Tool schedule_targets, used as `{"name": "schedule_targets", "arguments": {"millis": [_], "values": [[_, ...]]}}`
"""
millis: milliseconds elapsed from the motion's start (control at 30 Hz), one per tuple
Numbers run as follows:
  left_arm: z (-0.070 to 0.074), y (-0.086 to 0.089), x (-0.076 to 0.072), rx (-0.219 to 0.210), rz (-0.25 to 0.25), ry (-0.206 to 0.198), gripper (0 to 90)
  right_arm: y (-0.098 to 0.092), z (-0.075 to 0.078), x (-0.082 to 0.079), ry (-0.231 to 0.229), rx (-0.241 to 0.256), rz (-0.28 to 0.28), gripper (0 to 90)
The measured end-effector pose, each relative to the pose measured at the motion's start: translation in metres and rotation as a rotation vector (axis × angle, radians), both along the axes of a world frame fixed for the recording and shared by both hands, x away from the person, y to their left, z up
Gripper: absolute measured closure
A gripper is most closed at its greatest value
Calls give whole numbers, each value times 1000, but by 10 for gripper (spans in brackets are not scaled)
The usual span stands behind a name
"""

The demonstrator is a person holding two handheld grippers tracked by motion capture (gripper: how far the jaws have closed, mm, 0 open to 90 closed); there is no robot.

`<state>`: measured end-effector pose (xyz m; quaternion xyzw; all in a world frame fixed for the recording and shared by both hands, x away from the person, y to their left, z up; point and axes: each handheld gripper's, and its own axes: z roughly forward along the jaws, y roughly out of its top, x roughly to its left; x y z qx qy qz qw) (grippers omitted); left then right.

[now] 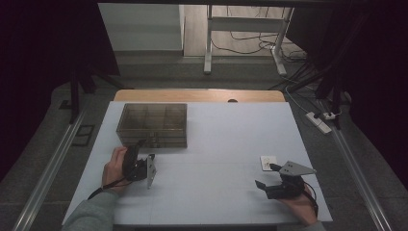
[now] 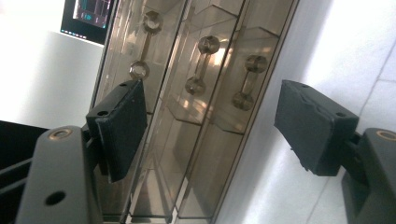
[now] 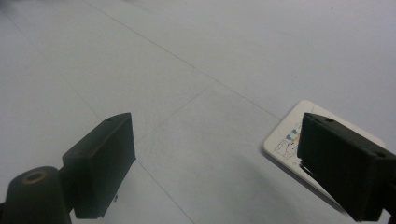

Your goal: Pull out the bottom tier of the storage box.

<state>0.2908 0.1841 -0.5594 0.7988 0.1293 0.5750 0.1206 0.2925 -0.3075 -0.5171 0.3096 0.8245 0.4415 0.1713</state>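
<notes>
White worktop (image 1: 211, 144) all around, and you're holding your left gripper (image 2: 210, 126) turned on its side, jaws apart, facing the smoky drawer box (image 2: 196, 93) so its handles sit between them. Your right gripper (image 3: 215, 158) is hovering, jaws apart, the small card (image 3: 287, 140) peeking beside one jaw.

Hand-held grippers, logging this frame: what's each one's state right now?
Left hand-held gripper: open, holding nothing, facing the drawer box.
Right hand-held gripper: open, holding nothing, beside the card.

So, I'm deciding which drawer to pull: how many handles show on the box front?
3 handles on the drawer box: one nearest the left gripper's jaw, one middle, one beyond.
</notes>
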Motion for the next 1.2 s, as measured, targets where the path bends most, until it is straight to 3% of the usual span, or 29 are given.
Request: {"name": "schedule_targets", "arguments": {"millis": [933, 1200], "values": [[-5, -1, 1, 21, 0, 18, 258, -1, 0, 0, -2, 1, -5, 112], [-8, -2, 4, 27, -7, 35, 310, 0, 0, 0, -2, -5, -3, 112]]}}
